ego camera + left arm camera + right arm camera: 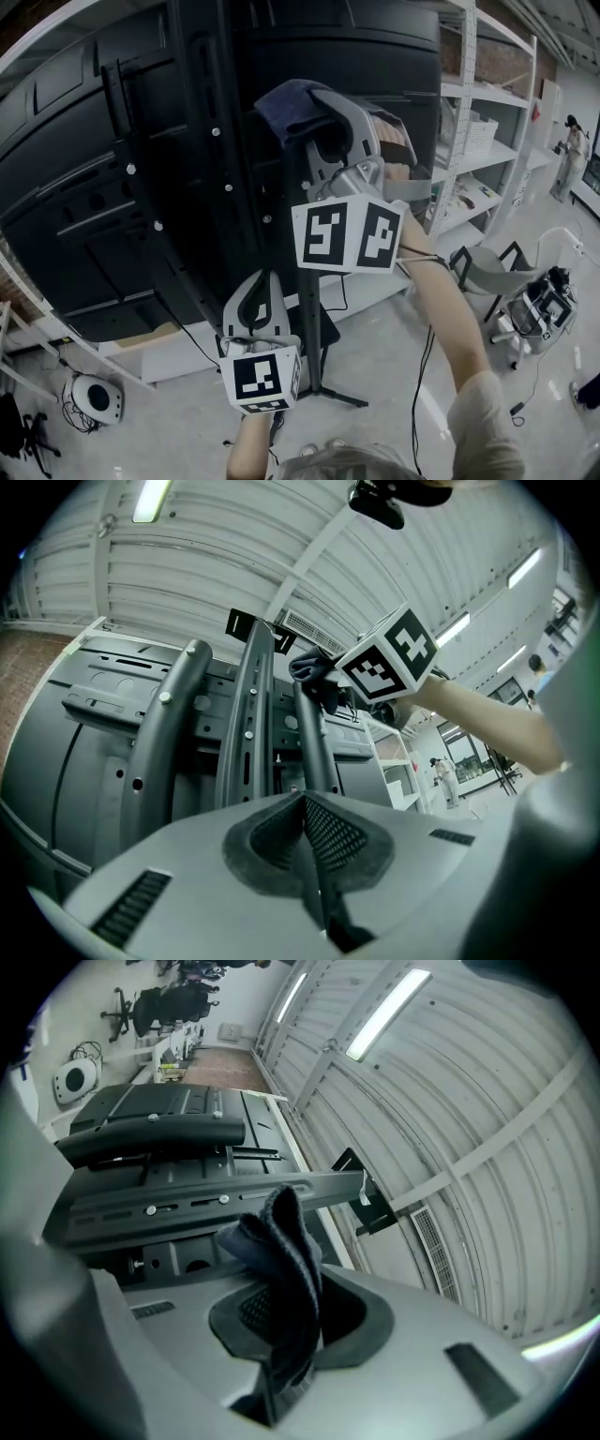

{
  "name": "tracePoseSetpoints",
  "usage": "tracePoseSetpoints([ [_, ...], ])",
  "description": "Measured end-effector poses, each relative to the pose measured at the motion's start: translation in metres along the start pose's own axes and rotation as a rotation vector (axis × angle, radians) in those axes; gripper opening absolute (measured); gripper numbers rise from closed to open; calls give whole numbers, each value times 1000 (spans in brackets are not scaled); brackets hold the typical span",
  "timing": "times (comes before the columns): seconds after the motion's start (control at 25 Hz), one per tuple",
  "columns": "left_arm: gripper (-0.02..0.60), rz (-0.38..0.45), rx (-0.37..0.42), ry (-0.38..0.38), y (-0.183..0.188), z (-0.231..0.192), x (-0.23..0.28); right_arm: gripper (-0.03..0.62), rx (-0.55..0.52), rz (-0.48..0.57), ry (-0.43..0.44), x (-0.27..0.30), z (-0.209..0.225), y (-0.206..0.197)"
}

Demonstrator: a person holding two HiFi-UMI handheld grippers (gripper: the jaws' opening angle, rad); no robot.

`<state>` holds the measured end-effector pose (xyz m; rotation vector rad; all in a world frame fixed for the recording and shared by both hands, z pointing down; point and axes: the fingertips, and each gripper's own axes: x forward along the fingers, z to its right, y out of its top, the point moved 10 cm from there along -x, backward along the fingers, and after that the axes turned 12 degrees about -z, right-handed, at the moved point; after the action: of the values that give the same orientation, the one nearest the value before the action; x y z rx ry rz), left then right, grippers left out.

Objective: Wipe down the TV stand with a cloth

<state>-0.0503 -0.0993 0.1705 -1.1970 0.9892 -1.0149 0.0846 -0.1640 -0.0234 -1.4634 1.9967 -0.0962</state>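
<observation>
The black metal TV stand [315, 330] is seen from its back side. The large black rear panel of the television [94, 187] is mounted on it and fills the head view from 9 to 12 o'clock. The thin central post of the stand rises from its feet on the grey floor [394, 356], near 6 o'clock, up to the middle of the picture.

The dark blue knitted cloth [286, 108] is at 12 o'clock, at the upper end of this post. The right gripper [317, 120] has its two jaws pressed together on it. In the right gripper view the fabric stands up out of the closed pads as a thick fold, with the horizontal black mounting bar [216, 1199] just behind it. The fold sticks out beyond the jaws, most likely so that only soft fabric meets the metal, not the grey plastic. Whether the cloth presses on the post at this moment cannot be told.

The left gripper [264, 279] is lower, at 7 o'clock, just beside the post. Its jaws are together with nothing between them. It probably waits there out of the way, because one cloth needs only one gripper.

By its position, the wiping seems to be at the top part; the lower post and the feet are probably not yet done.
</observation>
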Motion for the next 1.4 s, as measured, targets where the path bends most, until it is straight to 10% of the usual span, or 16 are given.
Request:
tracePoseSetpoints([
  [1.4,15,-48,-19,-54,-17,1,7,57,-192,-89,181,-36,-65,-30],
])
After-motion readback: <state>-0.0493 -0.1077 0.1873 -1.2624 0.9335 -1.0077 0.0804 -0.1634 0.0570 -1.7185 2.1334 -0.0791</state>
